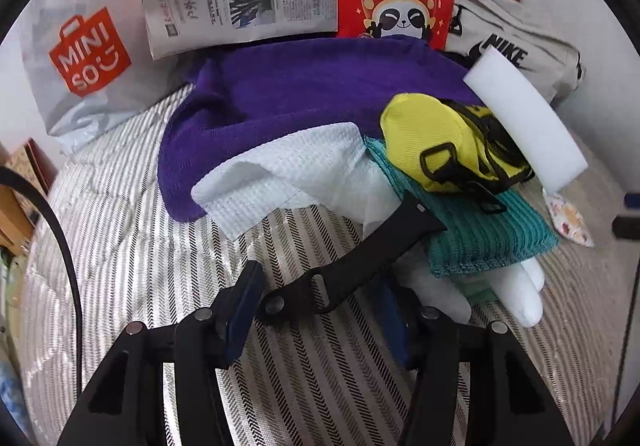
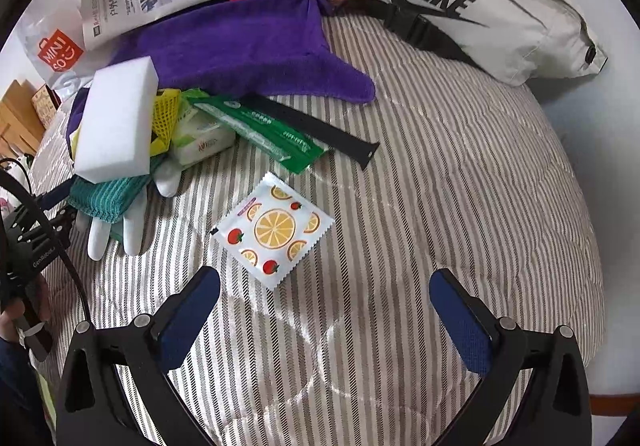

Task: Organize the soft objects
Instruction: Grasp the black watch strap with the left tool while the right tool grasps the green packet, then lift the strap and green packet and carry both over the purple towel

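Black rubber watch strap [image 1: 356, 258] lies between the fingers [image 1: 248, 310] of the left gripper [image 1: 316, 310] in the left wrist view. Its buckle end sits close in between them; its long axis runs up and to the right, onto the pile of cloths. The fingers stand half closed around the strap, but whether the pads press on it cannot be told. Beyond it lie a white waffle cloth [image 1: 280, 174], a purple towel [image 1: 304, 90], a teal knitted cloth [image 1: 488, 234], a yellow pouch [image 1: 440, 134] and a white sponge [image 1: 524, 118], all on the striped bed [image 1: 132, 254].

In the right wrist view the right gripper [image 2: 324, 310] points down at bare bedding, fingers [image 2: 188, 318] wide apart and holding nothing. A fruit-printed sachet [image 2: 274, 232] lies just ahead of them, nearer the left finger, turned corner-on. A second strap piece [image 2: 320, 128] lies farther off beside a green packet [image 2: 268, 130]. Judged from this, the left hand is placed for the strap, the right for the sachet.
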A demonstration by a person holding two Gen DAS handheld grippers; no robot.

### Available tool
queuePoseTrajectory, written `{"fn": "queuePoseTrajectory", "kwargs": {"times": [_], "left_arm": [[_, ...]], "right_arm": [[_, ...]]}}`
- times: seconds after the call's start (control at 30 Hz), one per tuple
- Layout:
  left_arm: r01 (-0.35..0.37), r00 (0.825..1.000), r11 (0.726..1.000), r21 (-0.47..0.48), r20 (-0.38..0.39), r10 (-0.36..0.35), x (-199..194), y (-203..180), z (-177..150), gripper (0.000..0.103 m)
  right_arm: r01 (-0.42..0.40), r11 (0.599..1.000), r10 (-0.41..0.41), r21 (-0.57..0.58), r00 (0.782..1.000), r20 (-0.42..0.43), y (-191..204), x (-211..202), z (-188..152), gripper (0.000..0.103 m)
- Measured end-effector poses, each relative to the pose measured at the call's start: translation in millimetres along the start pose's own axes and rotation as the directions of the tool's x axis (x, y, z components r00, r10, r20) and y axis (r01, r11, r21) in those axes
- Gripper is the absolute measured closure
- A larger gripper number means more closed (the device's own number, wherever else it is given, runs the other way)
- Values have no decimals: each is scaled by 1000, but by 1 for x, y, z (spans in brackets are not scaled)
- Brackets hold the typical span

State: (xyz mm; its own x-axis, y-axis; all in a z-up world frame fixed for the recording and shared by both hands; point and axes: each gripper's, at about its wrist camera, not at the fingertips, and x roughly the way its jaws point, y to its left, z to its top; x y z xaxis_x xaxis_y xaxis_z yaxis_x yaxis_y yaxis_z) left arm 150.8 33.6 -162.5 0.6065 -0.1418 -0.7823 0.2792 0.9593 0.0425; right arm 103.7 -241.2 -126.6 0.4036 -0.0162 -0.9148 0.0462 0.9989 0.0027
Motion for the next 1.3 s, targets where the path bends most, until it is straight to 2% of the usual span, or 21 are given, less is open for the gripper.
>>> {"fn": "queuePoseTrajectory", "kwargs": {"times": [0.1, 0.2, 0.27, 0.3, 0.37, 0.43, 0.53, 0.6, 0.73, 0.8, 0.87, 0.9, 0.93, 1.07, 1.1, 1.2, 1.3], "left_arm": [[-52, 999, 998, 41, 11, 52, -2, -10, 0, 49], [-33, 999, 999, 27, 7, 33, -2, -7, 1, 50], [16, 1000, 1000, 9, 3, -16, -2, -3, 2, 57], [33, 999, 999, 9, 6, -33, -3, -3, 1, 65], [34, 999, 999, 22, 14, -34, -4, -6, 0, 86], [15, 1000, 999, 33, 20, -16, -5, -9, -1, 92], [32, 999, 999, 21, 23, -33, -5, -6, -1, 94], [50, 998, 999, 7, 24, -50, -5, -3, -1, 94], [57, 998, 998, 4, 20, -57, -4, -2, -1, 94], [52, 998, 999, 8, 19, -52, -3, -3, -1, 94], [45, 999, 999, 13, 17, -45, -2, -4, -2, 94], [43, 999, 999, 15, 17, -43, -3, -4, -2, 94], [42, 999, 999, 16, 17, -42, -2, -4, -1, 94], [58, 998, 998, 4, 18, -58, -3, -1, -1, 94], [66, 998, 998, -2, 18, -66, -3, 0, -1, 94], [74, 997, 996, -46, 11, -73, -4, 5, -2, 94], [81, 997, 994, -73, 9, -81, -6, 6, -4, 94]], "right_arm": [[16, 1000, -16, -19, 999, 29, -3, -1, 4, 0], [23, 999, -22, -28, 999, 46, -6, 2, 9, 0], [5, 1000, -3, -29, 998, 57, -7, 5, 14, 1], [-9, 1000, 11, -28, 998, 59, -7, 6, 17, 2], [-57, 998, 59, -39, 996, 67, -3, 10, 24, 4], [-85, 994, 92, -73, 991, 93, 4, 13, 30, 6], [-70, 990, 85, -121, 989, 119, 16, 20, 36, 11], [-82, 985, 102, -151, 987, 126, 21, 25, 39, 23], [-77, 977, 104, -198, 986, 133, 30, 39, 49, 30], [-67, 973, 98, -222, 986, 132, 35, 46, 53, 49], [-73, 967, 109, -245, 985, 135, 40, 51, 56, 61], [-76, 964, 115, -256, 984, 140, 43, 52, 57, 72], [-81, 959, 125, -273, 981, 150, 45, 53, 57, 77], [-75, 948, 129, -308, 979, 158, 49, 52, 59, 89], [-100, 949, 149, -300, 978, 146, 46, 47, 60, 93], [-217, 943, 250, -252, 962, 110, 36, 31, 60, 94], [-245, 941, 271, -234, 959, 86, 35, 29, 60, 94]]}}
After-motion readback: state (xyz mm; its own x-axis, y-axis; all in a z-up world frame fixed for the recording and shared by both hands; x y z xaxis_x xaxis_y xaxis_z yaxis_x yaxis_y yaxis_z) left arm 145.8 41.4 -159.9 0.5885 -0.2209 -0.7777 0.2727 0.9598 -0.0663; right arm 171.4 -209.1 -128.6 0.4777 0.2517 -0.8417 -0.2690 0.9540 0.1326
